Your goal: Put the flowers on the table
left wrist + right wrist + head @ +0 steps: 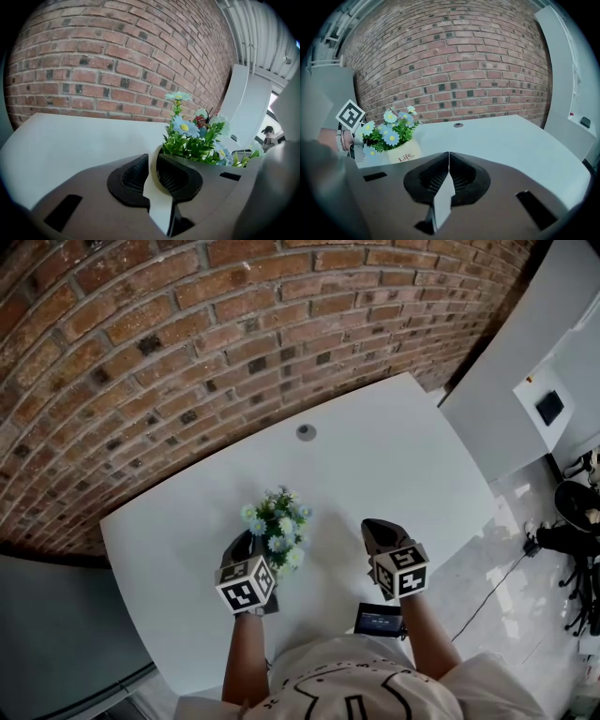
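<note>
Backdrop: brick wall [187,324] across the top and upper left of the head view.
Left gripper [157,163]: clenched on the cream rim of the flower pot [404,154], pads pinching the near edge; lower left of centre in the head view.
Flowers [277,526]: pale blue daisies with green leaves, upright in the pot, just right of the left gripper and over the front-middle part of the table [403,465].
Pot base: hidden in every view; touching the white top or just above it, impossible to tell.
Grommet [306,432]: small round grey fitting in the table top, above the flowers in the head view and well apart from them.
Right gripper [449,158]: jaws pressed together on nothing, right of the pot and apart from it, hovering idle.
Dark device [379,620]: small lit screen at the bottom edge of the table, below the right gripper.
Step in hand: probably the set-down itself, with the pot already at its place over the table.
Next move: lower until the base sits flat, keep the pot upright, then release the rim and draw back towards the bottom of the head view without tipping it.
</note>
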Demonstrator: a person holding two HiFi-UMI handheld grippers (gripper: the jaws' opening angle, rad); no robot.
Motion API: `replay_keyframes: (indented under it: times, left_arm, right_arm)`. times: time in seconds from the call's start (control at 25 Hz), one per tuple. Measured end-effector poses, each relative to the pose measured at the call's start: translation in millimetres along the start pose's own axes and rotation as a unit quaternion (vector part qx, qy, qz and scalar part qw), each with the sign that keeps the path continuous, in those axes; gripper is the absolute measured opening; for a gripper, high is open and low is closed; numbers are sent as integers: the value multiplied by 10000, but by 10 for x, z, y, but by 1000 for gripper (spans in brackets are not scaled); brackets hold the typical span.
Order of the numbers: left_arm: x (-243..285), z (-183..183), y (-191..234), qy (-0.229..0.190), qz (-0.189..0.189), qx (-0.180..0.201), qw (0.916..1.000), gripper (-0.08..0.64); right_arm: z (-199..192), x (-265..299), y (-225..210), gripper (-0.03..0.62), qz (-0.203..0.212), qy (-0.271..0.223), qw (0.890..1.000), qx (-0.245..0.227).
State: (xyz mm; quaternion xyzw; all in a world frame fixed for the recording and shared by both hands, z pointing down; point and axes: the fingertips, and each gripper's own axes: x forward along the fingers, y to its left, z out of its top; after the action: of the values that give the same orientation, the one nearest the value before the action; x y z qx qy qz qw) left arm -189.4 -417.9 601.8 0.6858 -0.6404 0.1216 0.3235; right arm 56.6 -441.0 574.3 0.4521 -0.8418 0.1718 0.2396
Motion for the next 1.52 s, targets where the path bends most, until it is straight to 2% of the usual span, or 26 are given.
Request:
replay_keyframes:
  times: [0.2,0.68,1.08,1.28,1.52]
  left_arm:
    - [-99,24,6,-51,101,37,9999,72]
    - [-488,182,-63,-469,236,93,9986,67]
    - [-941,185,-115,-856,440,75,9953,60]
    - [-1187,223,-179,-1083,555,282,9922,54]
    - [-1484,258,-344,-1386,493,534,9877,37]
  right_arm:
    - [60,-87,21,17,35,-106,9999,-78]
    - [311,-404,126,17,161,-509,9980,-331]
    - [491,-774,255,17,322,-1066,9928,-451]
    - [539,-1005,322,17,316,-1283,9898,-529]
    - [518,-1275,335,17,319,-1471,9878,-411]
